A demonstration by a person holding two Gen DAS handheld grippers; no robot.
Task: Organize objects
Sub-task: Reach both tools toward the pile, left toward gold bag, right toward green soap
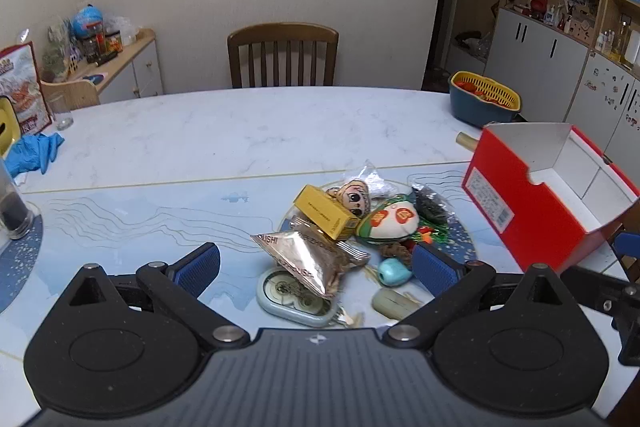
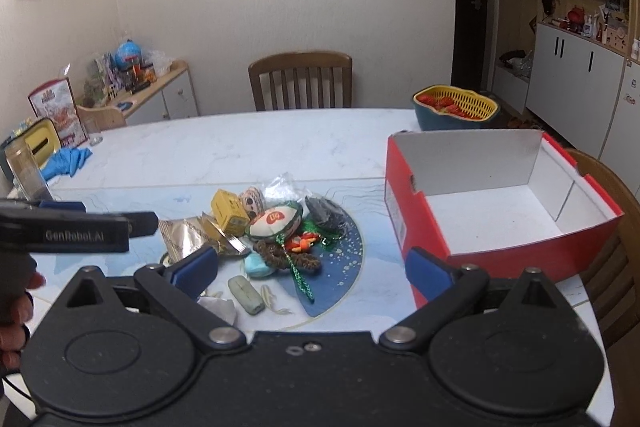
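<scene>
A pile of small objects lies on the table: a foil snack packet point(image 1: 308, 259), a yellow box point(image 1: 326, 213) point(image 2: 229, 213), a doll-face charm point(image 1: 356, 195), a white-green plush point(image 1: 390, 221) point(image 2: 276, 221), a turquoise piece point(image 1: 394, 273) point(image 2: 258, 265), a grey-green eraser point(image 2: 245, 294) and a light-blue tin point(image 1: 294, 301). An empty red box point(image 1: 532, 215) point(image 2: 504, 207) stands to the right. My left gripper point(image 1: 316, 265) is open above the pile's near side. My right gripper point(image 2: 312, 269) is open between pile and box.
A wooden chair point(image 1: 282, 55) stands behind the table. A blue-yellow basket point(image 1: 484, 99) sits at the far right, blue gloves point(image 1: 34, 153) and a glass point(image 1: 62, 111) at the far left. A dark jar point(image 1: 12, 205) stands at the left edge. Cabinets line the right wall.
</scene>
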